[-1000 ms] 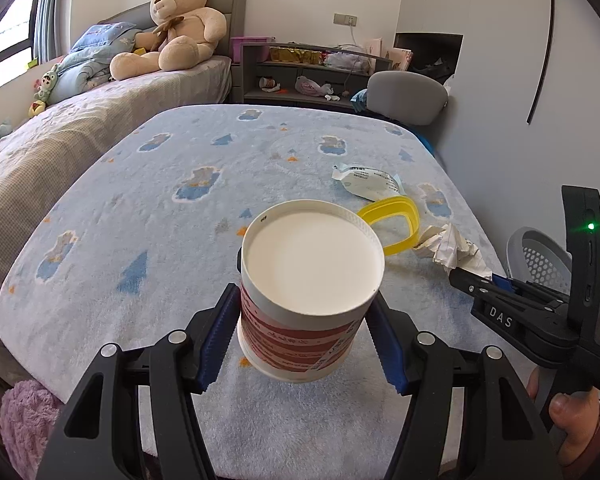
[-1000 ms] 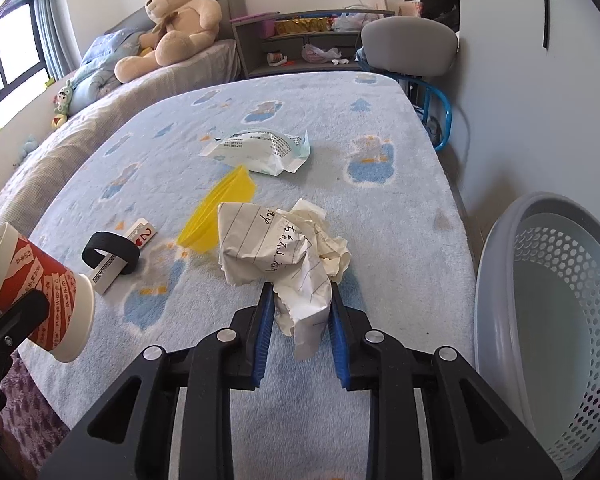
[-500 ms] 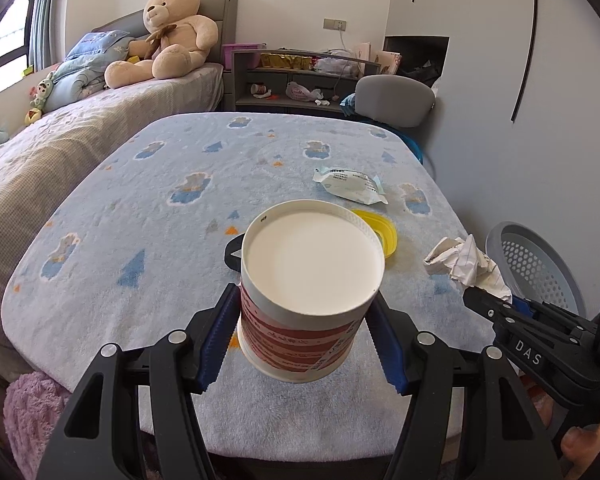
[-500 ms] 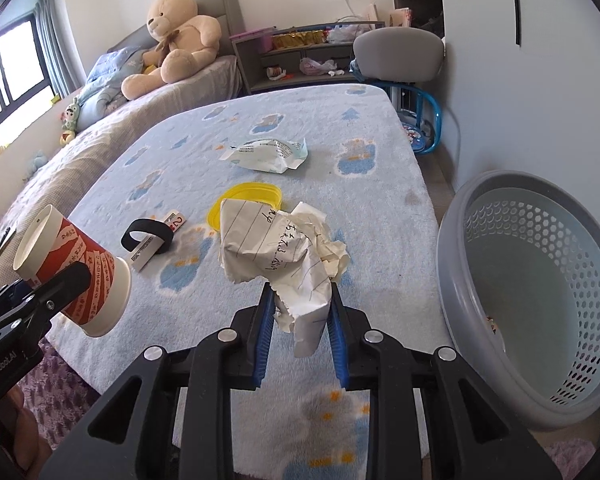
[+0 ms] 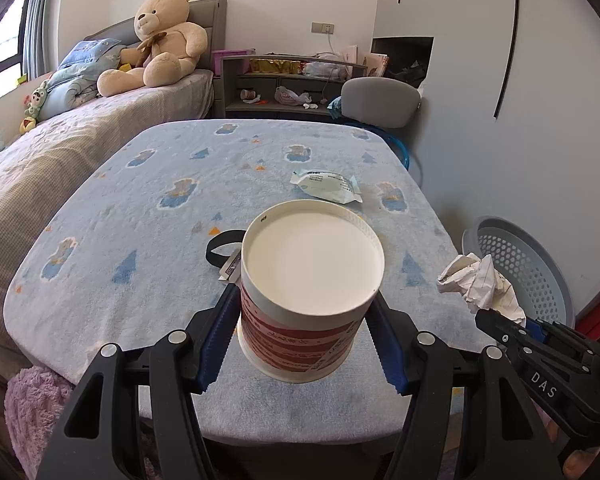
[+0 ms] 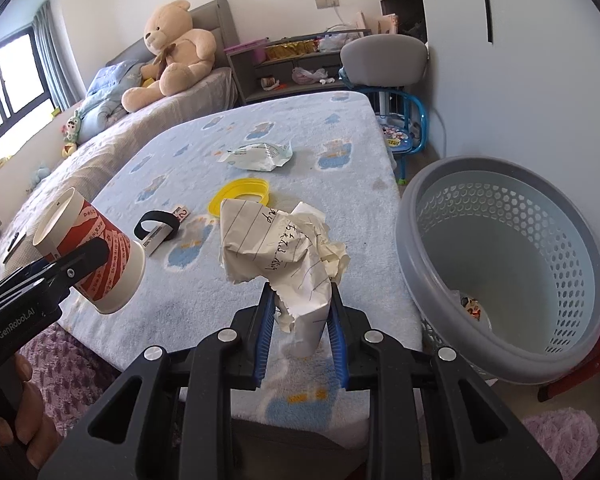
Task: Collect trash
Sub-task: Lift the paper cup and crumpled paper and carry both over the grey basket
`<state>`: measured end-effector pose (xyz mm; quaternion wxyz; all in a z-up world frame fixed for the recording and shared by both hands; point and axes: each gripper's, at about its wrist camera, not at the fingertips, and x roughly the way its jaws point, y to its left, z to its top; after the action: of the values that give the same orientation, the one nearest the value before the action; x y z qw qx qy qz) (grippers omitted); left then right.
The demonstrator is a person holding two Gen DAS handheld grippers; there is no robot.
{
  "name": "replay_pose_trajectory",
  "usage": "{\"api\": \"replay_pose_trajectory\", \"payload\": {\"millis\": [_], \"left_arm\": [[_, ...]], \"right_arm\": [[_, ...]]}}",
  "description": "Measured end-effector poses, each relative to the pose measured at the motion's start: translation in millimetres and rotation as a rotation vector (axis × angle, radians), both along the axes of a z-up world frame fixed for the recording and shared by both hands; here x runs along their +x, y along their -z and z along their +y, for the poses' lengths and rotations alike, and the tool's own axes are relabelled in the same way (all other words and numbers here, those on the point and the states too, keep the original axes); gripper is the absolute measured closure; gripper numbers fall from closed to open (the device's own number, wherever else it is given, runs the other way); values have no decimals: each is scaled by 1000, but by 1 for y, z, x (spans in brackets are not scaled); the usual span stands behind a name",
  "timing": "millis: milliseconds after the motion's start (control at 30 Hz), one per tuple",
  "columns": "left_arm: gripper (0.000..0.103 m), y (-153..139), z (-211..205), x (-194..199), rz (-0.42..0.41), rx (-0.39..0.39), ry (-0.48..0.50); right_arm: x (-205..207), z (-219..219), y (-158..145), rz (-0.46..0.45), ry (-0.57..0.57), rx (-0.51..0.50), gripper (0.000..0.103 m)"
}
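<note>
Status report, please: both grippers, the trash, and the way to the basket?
Left gripper shut on paper cup. Right gripper shut on crumpled paper. Basket open, path clear.

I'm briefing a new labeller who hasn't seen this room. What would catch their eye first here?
Probably the red-and-white cup clamped in the left claw, filling the near middle of the left view above the blue table. Next, the crumpled paper pinched in the right claw, with the grey basket just to its right. Far back, a teddy bear sits on the bed.
</note>
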<state>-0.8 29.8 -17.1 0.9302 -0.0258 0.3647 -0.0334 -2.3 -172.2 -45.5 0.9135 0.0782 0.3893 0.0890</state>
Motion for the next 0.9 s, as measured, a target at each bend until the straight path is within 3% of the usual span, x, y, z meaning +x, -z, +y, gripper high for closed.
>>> {"api": "replay_pose_trajectory", "payload": {"millis": [900], "left_arm": [[42, -5, -122, 29, -4, 10, 223]], "right_arm": [[-22, -130, 6, -8, 237, 21, 78]]}}
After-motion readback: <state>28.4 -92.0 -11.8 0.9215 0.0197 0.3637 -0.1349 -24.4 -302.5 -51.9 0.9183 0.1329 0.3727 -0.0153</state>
